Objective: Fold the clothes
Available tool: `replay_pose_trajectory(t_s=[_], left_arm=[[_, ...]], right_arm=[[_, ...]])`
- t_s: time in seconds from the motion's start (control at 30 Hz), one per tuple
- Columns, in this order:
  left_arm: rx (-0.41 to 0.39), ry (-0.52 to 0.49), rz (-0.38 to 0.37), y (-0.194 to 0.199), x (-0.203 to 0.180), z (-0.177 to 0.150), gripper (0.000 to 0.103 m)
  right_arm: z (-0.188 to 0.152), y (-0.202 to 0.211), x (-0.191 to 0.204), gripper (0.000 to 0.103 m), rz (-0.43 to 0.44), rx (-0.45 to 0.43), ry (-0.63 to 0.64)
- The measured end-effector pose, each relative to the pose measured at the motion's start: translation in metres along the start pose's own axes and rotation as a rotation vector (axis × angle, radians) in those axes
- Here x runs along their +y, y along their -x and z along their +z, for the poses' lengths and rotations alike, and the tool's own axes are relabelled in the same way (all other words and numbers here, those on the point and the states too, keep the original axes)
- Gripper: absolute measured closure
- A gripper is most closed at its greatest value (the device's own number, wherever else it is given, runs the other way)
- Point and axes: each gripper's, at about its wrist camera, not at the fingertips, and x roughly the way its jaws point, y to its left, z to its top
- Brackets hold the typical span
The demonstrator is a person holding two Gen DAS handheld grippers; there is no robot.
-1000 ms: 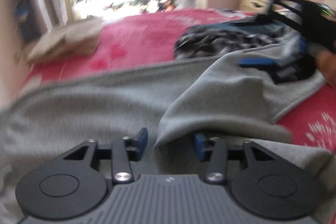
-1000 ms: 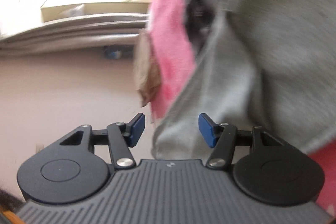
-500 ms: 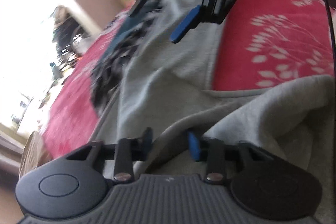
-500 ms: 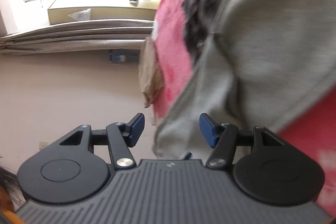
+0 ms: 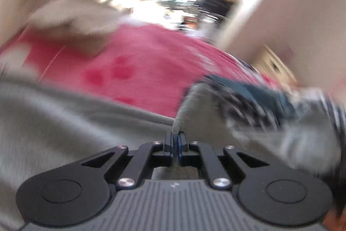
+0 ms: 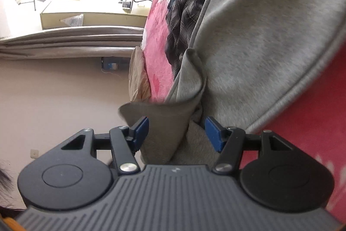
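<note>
A grey sweatshirt lies across a red bedspread. In the blurred left wrist view, my left gripper is shut on a thin fold of this grey cloth, which rises from between the blue pads. In the right wrist view, rolled sideways, the grey sweatshirt fills the right half and a flap of it hangs between the fingers of my right gripper. That gripper is open, with its blue pads wide apart on either side of the flap.
A dark plaid garment lies heaped on the red bedspread beyond the sweatshirt, also in the left wrist view as a dark plaid garment. A beige pillow sits at the bed's far end. A wall and bright window stand beyond.
My left gripper has closed on the grey cloth and swung round to face the window end of the bed. A flap of sweatshirt now hangs between the right gripper's open fingers.
</note>
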Motion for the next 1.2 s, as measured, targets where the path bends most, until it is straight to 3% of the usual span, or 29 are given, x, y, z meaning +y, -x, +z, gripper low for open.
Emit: replay_pose_trajectory(t_s=[0.13, 0.53, 0.67, 0.73, 0.83, 0.97, 1.1, 1.2], left_arm=[[0.023, 0.153, 0.047, -0.015, 0.029, 0.002, 0.098], [-0.063, 0.298, 0.052, -0.008, 0.054, -0.003, 0.098], [-0.117, 0.435, 0.078, 0.002, 0.072, -0.005, 0.098], [-0.101, 0.473, 0.054, 0.000, 0.079, -0.008, 0.098], [-0.074, 0.508, 0.020, -0.006, 0.086, -0.011, 0.094], [-0.061, 0.518, -0.021, -0.011, 0.090, -0.009, 0.072], [-0.036, 0.483, -0.018, -0.019, 0.086, -0.005, 0.071], [-0.019, 0.427, 0.029, -0.024, 0.076, -0.003, 0.079]], right_arm=[[0.009, -0.026, 0.012, 0.044, -0.059, 0.010, 0.124], [0.037, -0.105, 0.048, 0.043, -0.237, 0.040, 0.494], [0.041, -0.118, 0.060, 0.043, -0.255, 0.033, 0.586], [0.043, -0.122, 0.065, 0.043, -0.256, 0.035, 0.625], [0.050, -0.128, 0.070, 0.043, -0.256, 0.036, 0.656], [0.064, -0.143, 0.073, 0.041, -0.247, 0.059, 0.643], [0.081, -0.164, 0.070, 0.040, -0.236, 0.104, 0.585], [0.094, -0.180, 0.068, 0.045, -0.228, 0.138, 0.541]])
